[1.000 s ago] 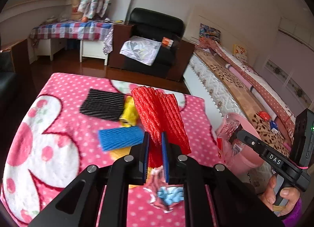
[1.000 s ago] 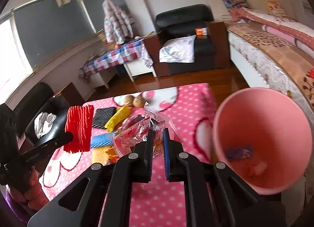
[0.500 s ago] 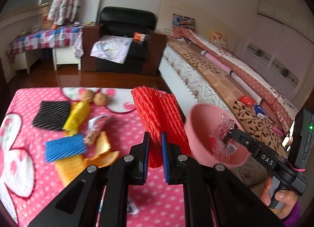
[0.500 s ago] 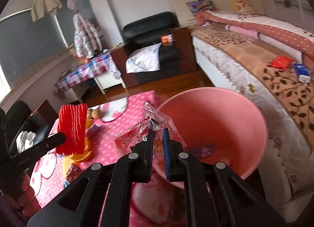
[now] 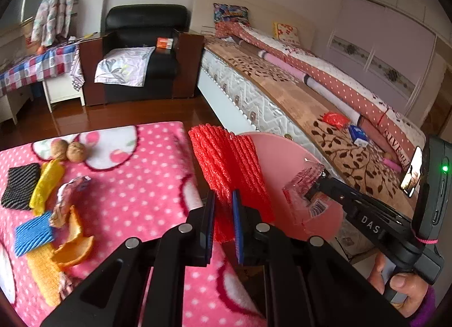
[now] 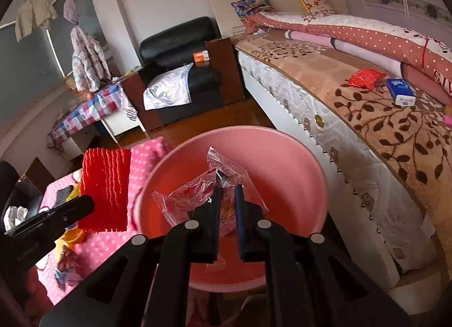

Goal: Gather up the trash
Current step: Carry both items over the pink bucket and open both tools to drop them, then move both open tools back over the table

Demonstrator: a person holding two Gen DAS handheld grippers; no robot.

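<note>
My left gripper (image 5: 223,197) is shut on a red foam net (image 5: 226,169) and holds it up at the table's right edge, beside the pink bin (image 5: 282,157). The net also shows in the right wrist view (image 6: 106,185). My right gripper (image 6: 227,190) is shut on a clear plastic wrapper (image 6: 197,197) and holds it over the mouth of the pink bin (image 6: 282,157). The wrapper shows in the left wrist view (image 5: 303,185) too.
On the pink dotted tablecloth (image 5: 135,185) lie a black net (image 5: 19,185), a yellow net (image 5: 46,183), a blue net (image 5: 32,233), orange peel (image 5: 75,248), a crumpled wrapper (image 5: 70,194) and two walnuts (image 5: 69,151). A bed (image 5: 310,95) stands right of the bin.
Both grippers have swung right from over the table toward the bin. The wrapper is now over the bin's mouth and the red net is at the table's right edge.
</note>
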